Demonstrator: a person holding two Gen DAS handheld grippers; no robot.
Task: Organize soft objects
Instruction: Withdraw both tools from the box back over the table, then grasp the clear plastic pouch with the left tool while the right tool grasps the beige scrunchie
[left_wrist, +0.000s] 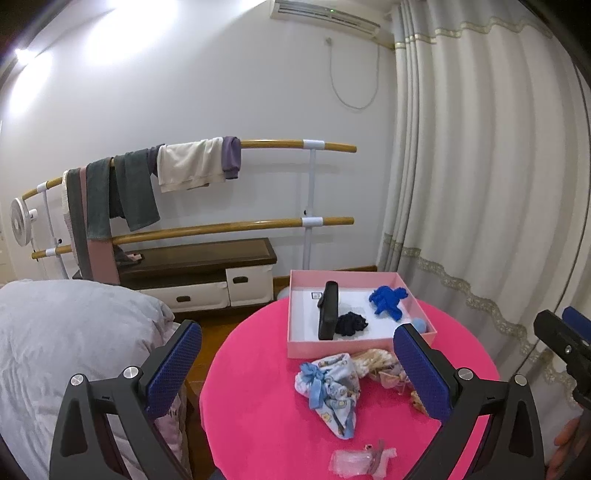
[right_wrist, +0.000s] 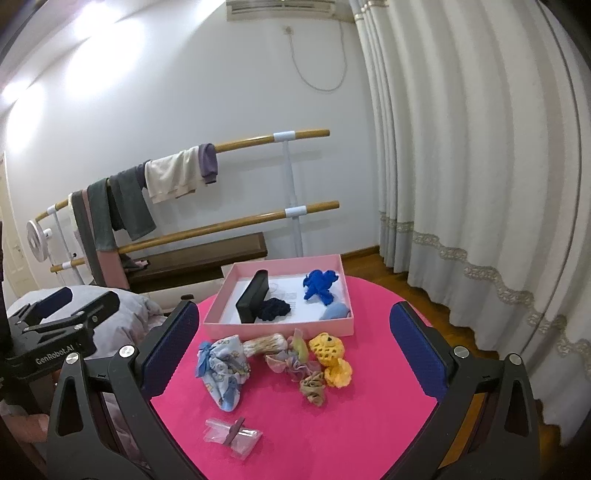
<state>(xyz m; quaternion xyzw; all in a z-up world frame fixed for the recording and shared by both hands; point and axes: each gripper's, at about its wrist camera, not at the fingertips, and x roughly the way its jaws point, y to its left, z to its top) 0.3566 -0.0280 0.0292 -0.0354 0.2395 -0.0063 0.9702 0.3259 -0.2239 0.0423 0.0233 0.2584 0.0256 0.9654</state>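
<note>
Pink counter (right_wrist: 288, 424): loose soft items, including yellow crochet piece (right_wrist: 330, 356), lie before pink box (right_wrist: 277, 326). Left tool (left_wrist: 299, 363), right tool (right_wrist: 293, 341): jaws apart, empty, above counter.

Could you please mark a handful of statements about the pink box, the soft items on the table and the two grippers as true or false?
1. The blue knitted item lies inside the pink box. True.
2. The yellow knitted item is already in the box. False: it lies on the pink tablecloth, in front of the box.
3. The right gripper has its jaws wide apart and holds nothing. True.
4. The left gripper is clamped on the light blue patterned cloth. False: its jaws are open and the cloth lies loose on the table.
5. A black case stands on its edge in the box, beside a dark scrunchie. True.
</note>
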